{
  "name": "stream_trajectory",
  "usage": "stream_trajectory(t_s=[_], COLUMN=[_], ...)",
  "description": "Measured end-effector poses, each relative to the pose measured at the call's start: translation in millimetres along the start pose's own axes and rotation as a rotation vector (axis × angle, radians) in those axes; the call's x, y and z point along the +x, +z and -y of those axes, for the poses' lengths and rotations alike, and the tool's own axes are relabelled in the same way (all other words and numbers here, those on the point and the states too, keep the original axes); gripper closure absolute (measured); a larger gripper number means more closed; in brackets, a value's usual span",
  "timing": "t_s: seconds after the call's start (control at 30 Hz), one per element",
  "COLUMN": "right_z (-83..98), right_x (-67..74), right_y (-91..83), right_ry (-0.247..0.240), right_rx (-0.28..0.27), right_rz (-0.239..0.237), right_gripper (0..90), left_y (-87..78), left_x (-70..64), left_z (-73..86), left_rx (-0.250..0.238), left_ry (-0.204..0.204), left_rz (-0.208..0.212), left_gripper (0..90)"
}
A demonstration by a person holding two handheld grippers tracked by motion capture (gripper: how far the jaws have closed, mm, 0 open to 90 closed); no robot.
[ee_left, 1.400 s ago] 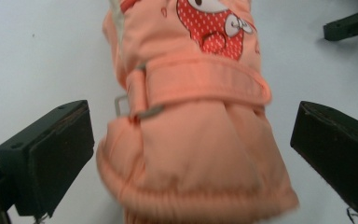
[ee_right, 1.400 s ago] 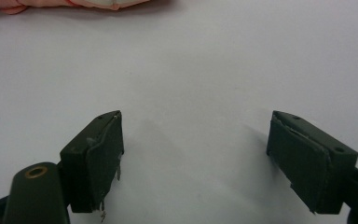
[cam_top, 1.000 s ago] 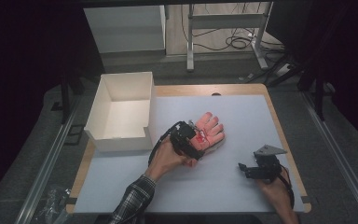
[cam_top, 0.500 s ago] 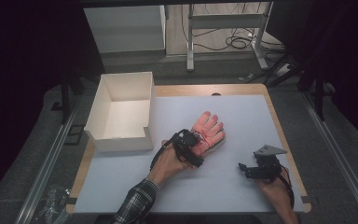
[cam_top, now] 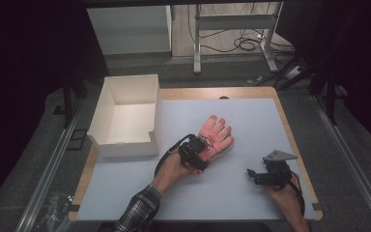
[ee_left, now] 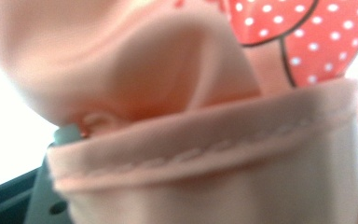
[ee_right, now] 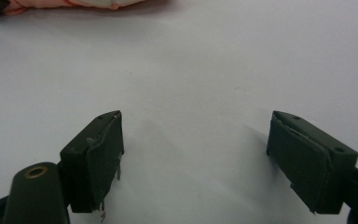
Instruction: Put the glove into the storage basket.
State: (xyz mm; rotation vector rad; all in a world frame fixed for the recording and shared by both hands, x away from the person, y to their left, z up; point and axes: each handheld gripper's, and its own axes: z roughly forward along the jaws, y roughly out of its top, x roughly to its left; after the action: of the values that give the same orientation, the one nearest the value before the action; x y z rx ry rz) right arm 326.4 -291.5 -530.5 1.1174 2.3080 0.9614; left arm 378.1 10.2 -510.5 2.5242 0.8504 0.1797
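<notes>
what changed: the left gripper (cam_top: 199, 147) slid back a little along the glove (cam_top: 216, 136), from over the palm toward the cuff, and its jaws have just been closing, from wide open a second ago to nearly together now

what it means: looks to me like the grab on the glove is happening right now, so the pick-up step is basically underway and a lift could come next (my guess only)

left jaws: close together, clamped on the glove's cuff; in the left gripper view the stitched pink hem (ee_left: 205, 149) is bunched up right in front of the camera, with the red polka-dot patch (ee_left: 307, 37) above it

glove: pink, lying flat around the middle of the tabletop (cam_top: 232, 193), fingers pointing toward the far edge, cuff toward the near edge

right gripper (cam_top: 257, 177): parked near the tabletop's near right corner, well apart from the glove

right jaws: wide apart, nothing between them, just bare tabletop (ee_right: 191, 84) under them

box (cam_top: 125, 116): white, open, sitting at the far left corner of the tabletop, near the glove but not touching it; probably where the glove ends up, can't say for sure
</notes>
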Motion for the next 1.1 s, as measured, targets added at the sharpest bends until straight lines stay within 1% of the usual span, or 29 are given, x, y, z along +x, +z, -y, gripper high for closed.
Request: stream_trajectory(t_s=[0.13,0.3,0.53,0.67,0.8,0.93,1.1], right_z=[0.0,0.0,0.0,0.0,0.0,0.0,0.1], right_x=[0.0,0.0,0.0,0.0,0.0,-0.1,0.0], right_y=[0.0,0.0,0.0,0.0,0.0,0.0,0.0], right_ry=[0.0,0.0,0.0,0.0,0.001,0.0,0.0], right_rx=[0.0,0.0,0.0,0.0,0.0,0.0,0.0], right_rz=[0.0,0.0,0.0,0.0,0.0,0.0,0.0], right_gripper=[18.8,18.8,18.8,18.8,18.8,18.8,18.8], left_y=[-2.5,-5.8,-12.2,-19.9,-28.6,-37.8,-49.4], left_x=[2.7,3.3,4.8,6.0,8.5,13.1,17.5], left_z=[-0.1,-1.0,-3.2,-5.2,-6.9,-7.8,-9.4], left_rx=[-0.005,-0.009,-0.018,-0.026,-0.028,-0.038,-0.047], left_ry=[-0.012,-0.005,-0.022,-0.025,-0.029,-0.041,-0.058], left_rz=[0.018,0.016,0.023,0.018,0.002,0.004,-0.004], left_gripper=[37.7,38.2,38.3,38.3,38.2,38.2,38.1])
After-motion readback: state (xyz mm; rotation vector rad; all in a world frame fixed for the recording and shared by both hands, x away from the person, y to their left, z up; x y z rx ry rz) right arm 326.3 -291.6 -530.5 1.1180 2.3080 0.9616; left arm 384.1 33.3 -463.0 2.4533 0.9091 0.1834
